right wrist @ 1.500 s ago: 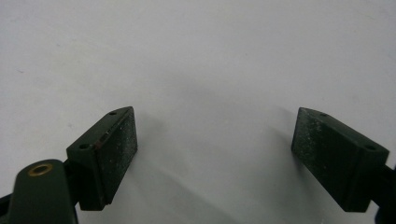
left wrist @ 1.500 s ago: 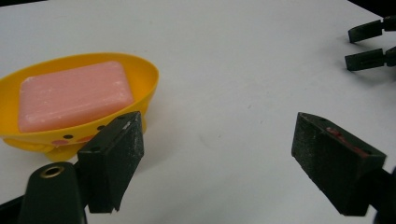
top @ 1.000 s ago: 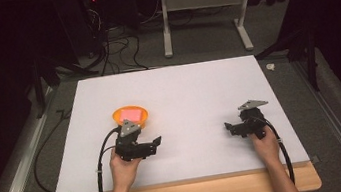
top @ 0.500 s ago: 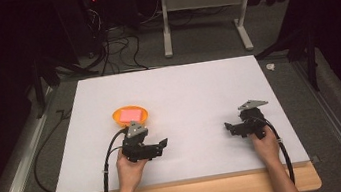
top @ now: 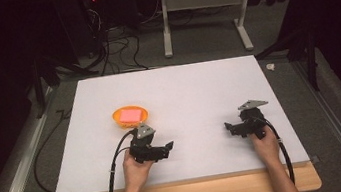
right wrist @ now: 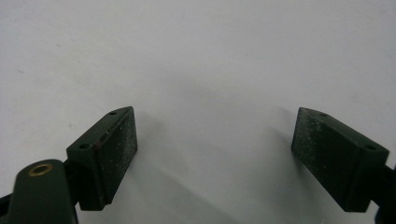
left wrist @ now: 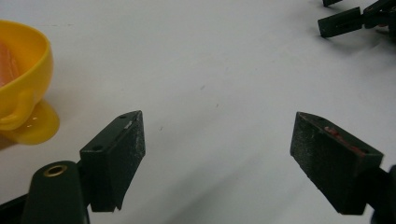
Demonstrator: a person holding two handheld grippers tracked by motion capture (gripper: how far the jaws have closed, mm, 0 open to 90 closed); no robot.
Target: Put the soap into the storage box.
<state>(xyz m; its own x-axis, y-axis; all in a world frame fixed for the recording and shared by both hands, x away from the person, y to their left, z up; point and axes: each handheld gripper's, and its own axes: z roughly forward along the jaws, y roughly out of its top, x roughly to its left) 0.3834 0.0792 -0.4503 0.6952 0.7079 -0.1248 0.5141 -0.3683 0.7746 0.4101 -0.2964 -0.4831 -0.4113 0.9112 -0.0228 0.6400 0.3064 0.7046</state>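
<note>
A lab: white-topped bench point(top: 197, 87), floor cables point(top: 112, 53).

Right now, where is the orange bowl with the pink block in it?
In the high view the orange bowl sits on the left half of the white table, just beyond the left gripper; the pink block lies inside it.

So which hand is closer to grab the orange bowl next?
Probably the left. The left gripper sits just below the orange bowl with its jaws open, while the right gripper rests far across the table, also open.
</note>
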